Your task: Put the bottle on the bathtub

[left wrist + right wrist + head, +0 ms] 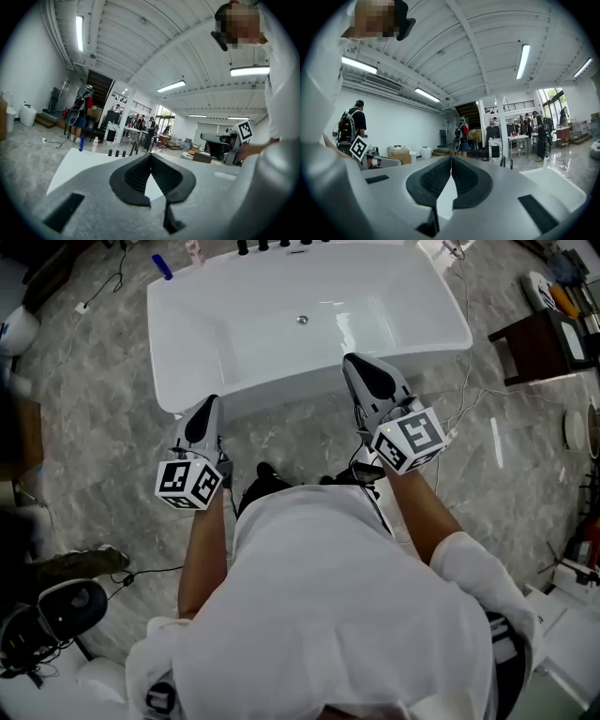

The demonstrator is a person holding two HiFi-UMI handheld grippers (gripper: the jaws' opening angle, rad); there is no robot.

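Note:
The white bathtub point(187, 306) fills the top of the head view. A small blue bottle point(162, 266) stands at its far left corner, with a pale pink-white bottle point(194, 251) beside it. Whether they rest on the rim or just behind it I cannot tell. Both show small in the left gripper view as the blue bottle point(81, 143) and the pale bottle point(95, 144). My left gripper point(208, 405) is shut and empty, just short of the tub's near wall. My right gripper point(354, 362) is shut and empty above the near rim. Their jaws meet in the gripper views, left gripper point(150, 155) and right gripper point(451, 158).
Black taps point(262, 246) line the tub's far rim, and a drain point(302, 320) sits in its floor. A dark wooden stand point(539, 343) is at the right. Cables point(94, 296) cross the marble floor. Black gear point(66, 610) lies at lower left. Several people point(82, 110) stand far behind the tub.

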